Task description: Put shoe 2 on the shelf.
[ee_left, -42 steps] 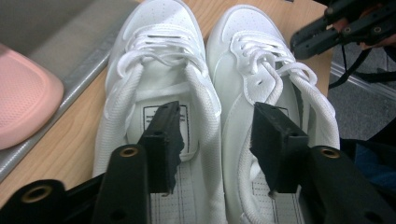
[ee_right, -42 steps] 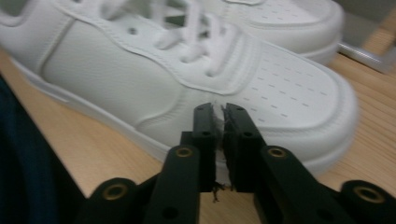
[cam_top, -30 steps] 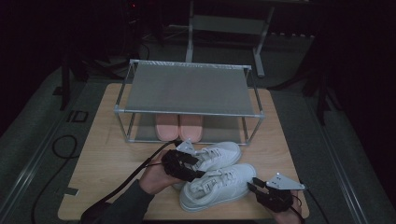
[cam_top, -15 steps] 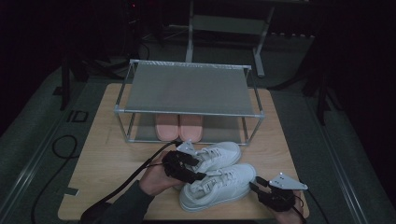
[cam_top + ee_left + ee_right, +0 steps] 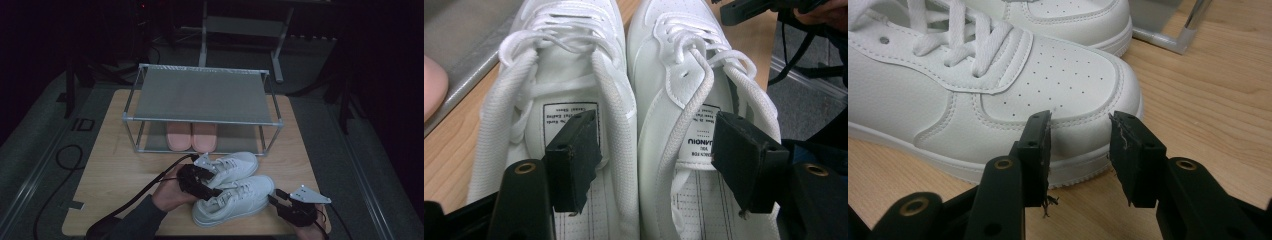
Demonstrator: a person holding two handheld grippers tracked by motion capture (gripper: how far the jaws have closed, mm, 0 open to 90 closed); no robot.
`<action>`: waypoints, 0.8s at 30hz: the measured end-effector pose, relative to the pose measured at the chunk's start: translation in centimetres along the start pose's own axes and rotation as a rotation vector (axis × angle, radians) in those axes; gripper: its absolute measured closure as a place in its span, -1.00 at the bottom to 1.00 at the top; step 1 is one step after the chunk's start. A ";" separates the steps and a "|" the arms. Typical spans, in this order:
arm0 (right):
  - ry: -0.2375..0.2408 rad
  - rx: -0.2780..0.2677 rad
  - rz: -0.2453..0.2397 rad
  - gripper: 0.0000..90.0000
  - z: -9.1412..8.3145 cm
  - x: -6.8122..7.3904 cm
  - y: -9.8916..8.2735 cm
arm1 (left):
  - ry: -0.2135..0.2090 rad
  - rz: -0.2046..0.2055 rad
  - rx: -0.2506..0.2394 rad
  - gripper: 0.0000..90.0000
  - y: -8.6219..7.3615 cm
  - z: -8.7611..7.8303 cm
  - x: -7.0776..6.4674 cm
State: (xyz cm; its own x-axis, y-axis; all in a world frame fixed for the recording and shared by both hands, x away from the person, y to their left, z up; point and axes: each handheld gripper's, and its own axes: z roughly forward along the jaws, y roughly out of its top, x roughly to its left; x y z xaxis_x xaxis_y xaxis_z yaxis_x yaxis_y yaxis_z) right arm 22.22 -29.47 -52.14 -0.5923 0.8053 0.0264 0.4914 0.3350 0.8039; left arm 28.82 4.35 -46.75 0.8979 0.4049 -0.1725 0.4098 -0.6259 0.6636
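1. Right gripper [image 5: 1080, 150]: fingers have just been opening, now parted, clear of the near sneaker [image 5: 235, 200] toe ahead.
2. Left gripper [image 5: 659, 160]: fingers just spread wide, one inside each sneaker's collar, the far sneaker [image 5: 231, 166] included; the pair looks released on the tabletop [image 5: 115, 150].

Two white sneakers [image 5: 231, 189] side by side on a wooden tabletop [image 5: 110, 170], before a metal shoe rack [image 5: 202, 97] sheltering pink slippers [image 5: 191, 136]. Left claw [image 5: 200, 180] at the heels, right claw [image 5: 276, 201] just off the near toe.
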 end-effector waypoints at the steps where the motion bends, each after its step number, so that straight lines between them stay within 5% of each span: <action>1: 0.001 0.000 0.000 0.33 0.0 0.0 0.0 | -0.002 0.001 0.002 -0.21 0.0 0.1 -0.1; 24: -0.006 -0.003 0.015 0.31 -0.2 -0.2 -0.3 | 0.070 0.021 0.070 0.07 1.0 2.5 -0.4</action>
State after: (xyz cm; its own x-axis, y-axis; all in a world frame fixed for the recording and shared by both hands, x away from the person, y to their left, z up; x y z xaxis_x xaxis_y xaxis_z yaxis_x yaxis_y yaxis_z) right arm 22.09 -29.85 -52.32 -0.5810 0.8132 0.0344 0.4979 0.3217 0.8053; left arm 29.21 1.91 -47.85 0.8941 0.4352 -0.1059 0.4033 -0.6792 0.6133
